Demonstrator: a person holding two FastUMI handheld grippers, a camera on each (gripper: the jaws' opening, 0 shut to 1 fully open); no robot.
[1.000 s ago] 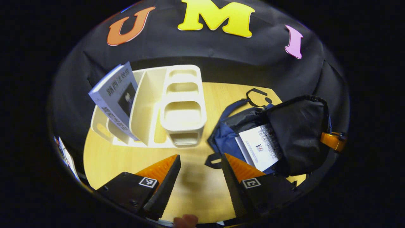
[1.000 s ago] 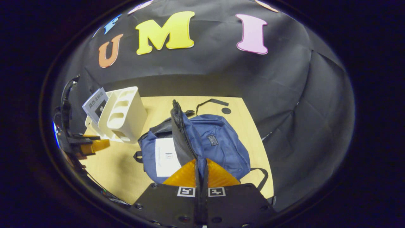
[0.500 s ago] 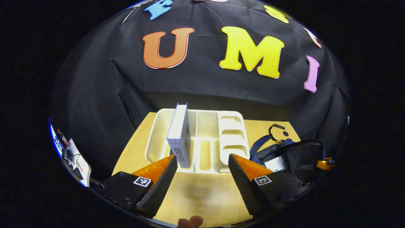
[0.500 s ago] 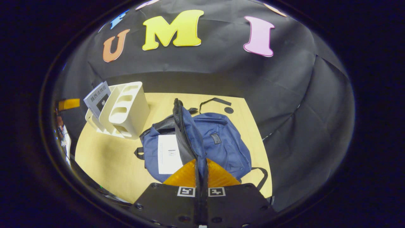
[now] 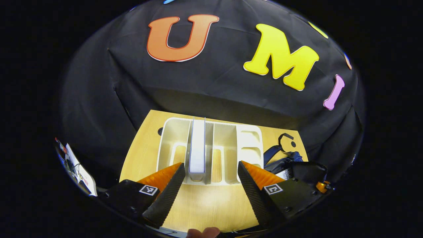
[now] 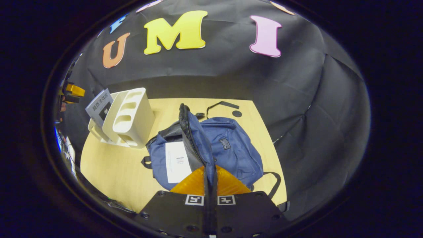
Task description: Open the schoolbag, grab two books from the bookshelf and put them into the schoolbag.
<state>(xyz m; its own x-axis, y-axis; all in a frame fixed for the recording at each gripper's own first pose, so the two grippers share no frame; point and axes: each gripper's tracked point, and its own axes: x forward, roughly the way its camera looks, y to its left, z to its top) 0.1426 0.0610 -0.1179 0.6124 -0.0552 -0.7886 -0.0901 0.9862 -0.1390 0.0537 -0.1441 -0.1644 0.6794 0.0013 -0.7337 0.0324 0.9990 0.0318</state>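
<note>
1. Left tongs (image 5: 209,172) are wide open w/ nothing in them. Both tips point at the white shelf (image 5: 244,148) just ahead on the table (image 5: 142,148).
2. Right tongs (image 6: 210,175) are pinched tight on the bag flap (image 6: 193,138), both tips pressing it. I think they hold it up so the bag mouth is open for the next book.
3. Blue bag (image 6: 231,148) lies on the table right in front of the right tongs. From the left tongs it sits off to the right, past the shelf.
4. One white book (image 6: 177,162) is already in the bag, lying flat, just left of the right tongs' tips. Its long side runs away from those tongs.
5. 2nd book (image 5: 197,147) stands up on edge in a slot of the shelf. It is straight ahead of the left tongs, a bit nearer the left tip, not touched yet.
6. Its thin edge faces the left tongs & its long side runs away from them, toward the back wall. So the tips can prob. slide one on each flat side & squeeze.
7. Guess: about half done. Left tongs need to go fwd & grab book no. 2.
</note>
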